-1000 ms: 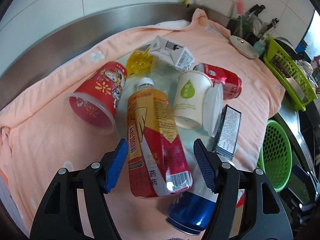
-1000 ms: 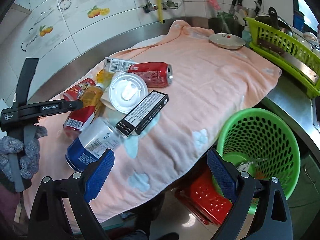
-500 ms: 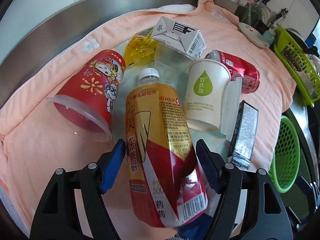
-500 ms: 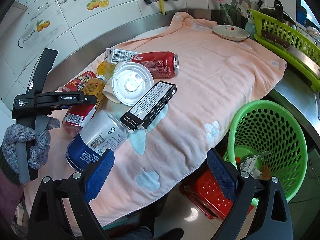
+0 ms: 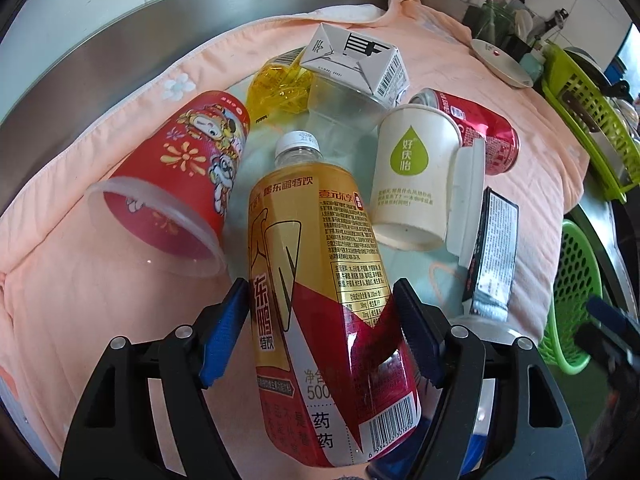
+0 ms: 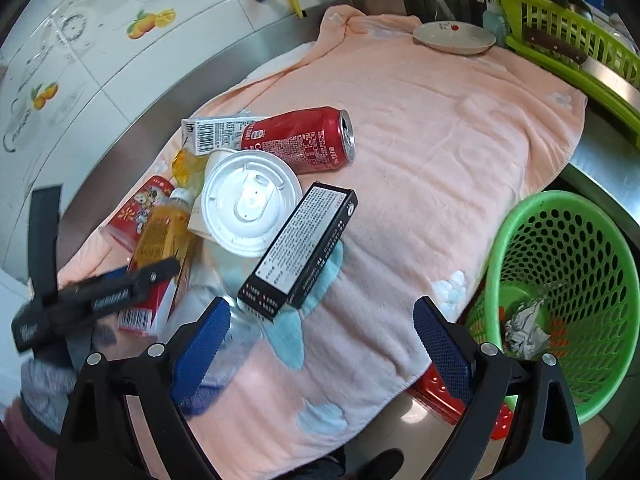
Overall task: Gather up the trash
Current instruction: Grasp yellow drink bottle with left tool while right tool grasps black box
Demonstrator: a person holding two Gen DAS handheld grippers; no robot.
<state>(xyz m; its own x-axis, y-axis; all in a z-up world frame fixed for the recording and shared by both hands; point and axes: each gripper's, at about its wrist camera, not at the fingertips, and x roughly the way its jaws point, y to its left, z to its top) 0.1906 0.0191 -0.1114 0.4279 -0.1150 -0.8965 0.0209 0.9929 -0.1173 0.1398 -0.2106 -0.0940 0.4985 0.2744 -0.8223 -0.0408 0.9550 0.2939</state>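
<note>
Item: yellow-and-red drink bottle (image 5: 320, 300), lying on the towel-covered counter (image 5: 460, 68) amid other trash, straddled by the left claw (image 5: 320, 328), pads spread and apparently not yet pinching; right claw (image 6: 320, 344), empty, was just closing slightly, spread beside the green basket (image 6: 568, 264), likely the drop point.

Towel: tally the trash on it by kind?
Cans: 2, red can, blue can
Cups: 2, red cup, paper cup
Bottles: 2, gold bottle, crushed yellow bottle
Boxes: 2, white carton, black box
Total: 8
</note>
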